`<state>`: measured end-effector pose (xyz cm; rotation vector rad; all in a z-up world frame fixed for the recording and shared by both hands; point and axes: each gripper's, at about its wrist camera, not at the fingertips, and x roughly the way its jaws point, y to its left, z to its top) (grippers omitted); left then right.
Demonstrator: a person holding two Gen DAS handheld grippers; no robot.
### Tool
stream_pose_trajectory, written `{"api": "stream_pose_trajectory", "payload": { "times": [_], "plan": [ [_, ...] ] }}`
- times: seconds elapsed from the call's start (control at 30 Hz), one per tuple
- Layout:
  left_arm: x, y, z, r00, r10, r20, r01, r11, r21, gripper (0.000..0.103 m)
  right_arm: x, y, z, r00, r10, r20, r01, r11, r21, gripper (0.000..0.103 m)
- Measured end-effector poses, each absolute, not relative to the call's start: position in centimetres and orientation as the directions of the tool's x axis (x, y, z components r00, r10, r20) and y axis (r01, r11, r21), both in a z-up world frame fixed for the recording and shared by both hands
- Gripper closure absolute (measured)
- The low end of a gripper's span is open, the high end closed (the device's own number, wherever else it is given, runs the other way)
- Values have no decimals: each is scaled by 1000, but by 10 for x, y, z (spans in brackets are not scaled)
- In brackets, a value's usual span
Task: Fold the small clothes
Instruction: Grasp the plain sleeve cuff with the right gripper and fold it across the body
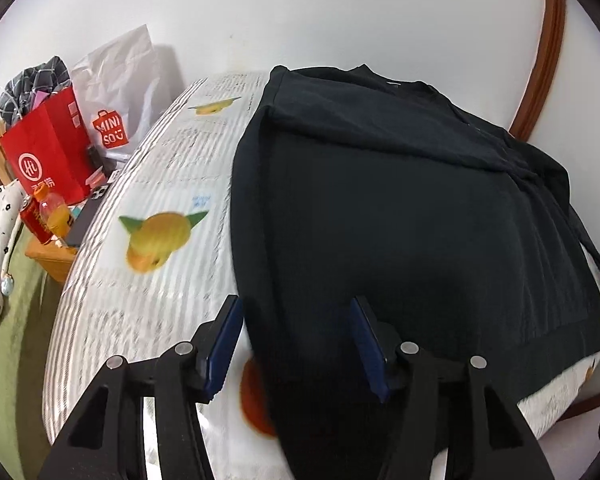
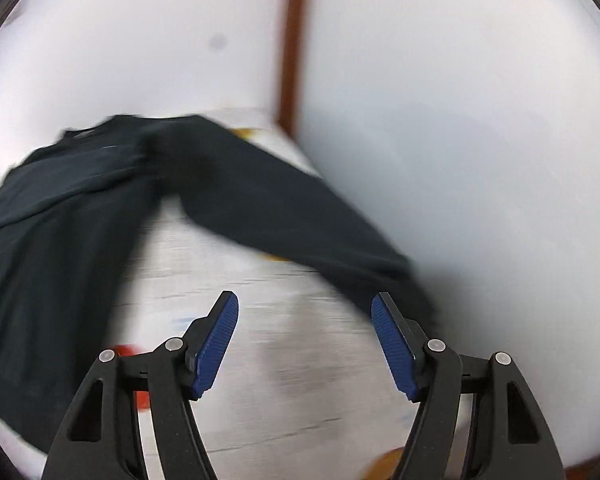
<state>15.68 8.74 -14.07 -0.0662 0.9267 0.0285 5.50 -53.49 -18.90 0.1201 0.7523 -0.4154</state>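
Two grippers, both mine, both empty. My left gripper (image 1: 296,320): jaws spread wide, poised over the near hem of the dark sweater (image 1: 412,216), one blue pad (image 1: 224,344) above the printed bedcover (image 1: 156,280) and the other above the cloth; I cannot tell whether either touches. My right gripper (image 2: 305,320): jaws likewise wide apart, hanging over bare cover near the bed's right edge, the outstretched sleeve (image 2: 300,224) just beyond its right fingertip, not gripped.

Item, sweater: lies flat across the right half of the bed, collar toward the far edge, one sleeve already folded across the chest, the other angled out toward the right edge.

Step in hand, as I judge it: folding in the second sleeve. Next move calls for closing my right jaws on the cuff and carrying it over the body.

Beyond the bed's left edge: red paper bag (image 1: 44,156), white Miniso bag (image 1: 112,92), orange drink bottle (image 1: 54,210).
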Motion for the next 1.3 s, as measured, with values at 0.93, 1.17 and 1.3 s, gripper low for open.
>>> {"api": "stream_pose_trajectory", "payload": {
  "times": [0.93,1.17,1.3],
  "plan": [
    [214,90,-154,585,184,-790,-105,983,150,45,181,-434,-40,856,-290,-429,243,957,-162,88],
    [213,104,-161,589,118,-799,-129,990,52,41,248,-275,-2,931,-25,-364,-38,985,-166,88],
    [213,111,-162,589,87,-804,-145,989,1,38,297,-189,-25,913,103,-394,-181,969,-166,88]
  ]
}}
